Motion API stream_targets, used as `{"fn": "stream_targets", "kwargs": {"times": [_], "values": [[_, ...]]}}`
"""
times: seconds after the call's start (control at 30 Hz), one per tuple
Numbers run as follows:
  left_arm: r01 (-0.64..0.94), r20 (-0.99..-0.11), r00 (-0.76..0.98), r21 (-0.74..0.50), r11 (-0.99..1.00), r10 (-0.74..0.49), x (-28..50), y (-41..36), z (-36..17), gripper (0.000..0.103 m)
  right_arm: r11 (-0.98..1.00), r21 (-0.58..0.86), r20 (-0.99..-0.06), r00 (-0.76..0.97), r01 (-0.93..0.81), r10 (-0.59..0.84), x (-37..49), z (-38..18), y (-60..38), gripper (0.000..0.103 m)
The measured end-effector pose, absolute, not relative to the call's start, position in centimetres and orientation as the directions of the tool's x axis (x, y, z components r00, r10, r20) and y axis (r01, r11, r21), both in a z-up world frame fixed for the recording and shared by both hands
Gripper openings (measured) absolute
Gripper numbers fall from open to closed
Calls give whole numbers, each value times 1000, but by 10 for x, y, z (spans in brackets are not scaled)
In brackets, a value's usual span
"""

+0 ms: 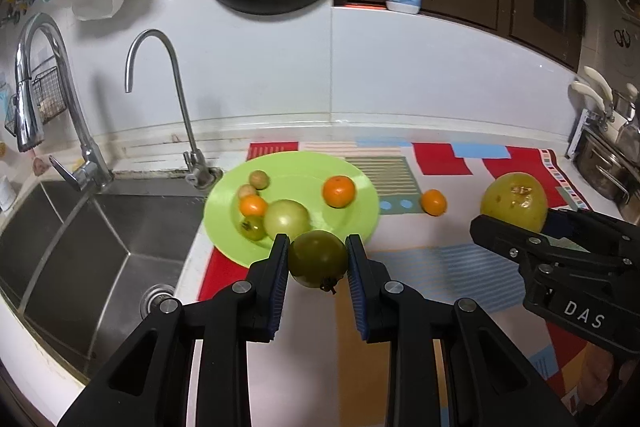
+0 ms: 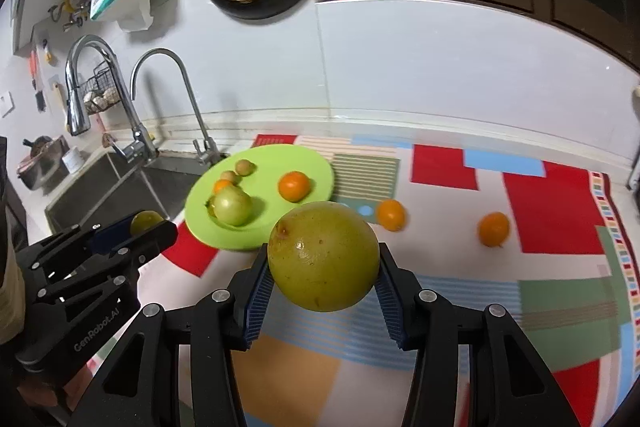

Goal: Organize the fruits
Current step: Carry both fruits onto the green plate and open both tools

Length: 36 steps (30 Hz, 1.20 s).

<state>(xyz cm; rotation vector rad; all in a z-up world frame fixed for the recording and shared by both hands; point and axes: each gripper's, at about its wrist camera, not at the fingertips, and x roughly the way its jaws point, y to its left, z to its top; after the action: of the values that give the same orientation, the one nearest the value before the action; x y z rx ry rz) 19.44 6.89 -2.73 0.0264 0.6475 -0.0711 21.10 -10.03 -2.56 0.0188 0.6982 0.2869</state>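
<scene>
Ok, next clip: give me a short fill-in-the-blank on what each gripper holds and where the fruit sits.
1. The left gripper is shut on a dark ____ fruit.
2. The right gripper holds the ____ fruit in view, a yellow-green fruit.
3. The plate is coloured ____.
4. ____ oranges lie on the mat off the plate.

Missing: green; largest; green; Two

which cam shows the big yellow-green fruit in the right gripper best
Right wrist view: the big yellow-green fruit fills the centre, gripped by the right gripper. The left wrist view shows it small at the right edge, its lower part hidden by the gripper.
</scene>
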Motion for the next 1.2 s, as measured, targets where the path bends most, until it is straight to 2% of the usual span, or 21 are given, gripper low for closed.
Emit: {"fn": "stream_targets", "kwargs": {"times": [0.67, 1.2], "values": [[76, -591, 806, 28, 997, -44, 287, 120, -34, 28, 922, 92, -622, 701, -377, 349, 320, -32, -27, 49], [89, -653, 755, 17, 996, -57, 349, 126, -75, 28, 900, 119, -656, 647, -419, 388, 394, -75, -5, 49]]}}
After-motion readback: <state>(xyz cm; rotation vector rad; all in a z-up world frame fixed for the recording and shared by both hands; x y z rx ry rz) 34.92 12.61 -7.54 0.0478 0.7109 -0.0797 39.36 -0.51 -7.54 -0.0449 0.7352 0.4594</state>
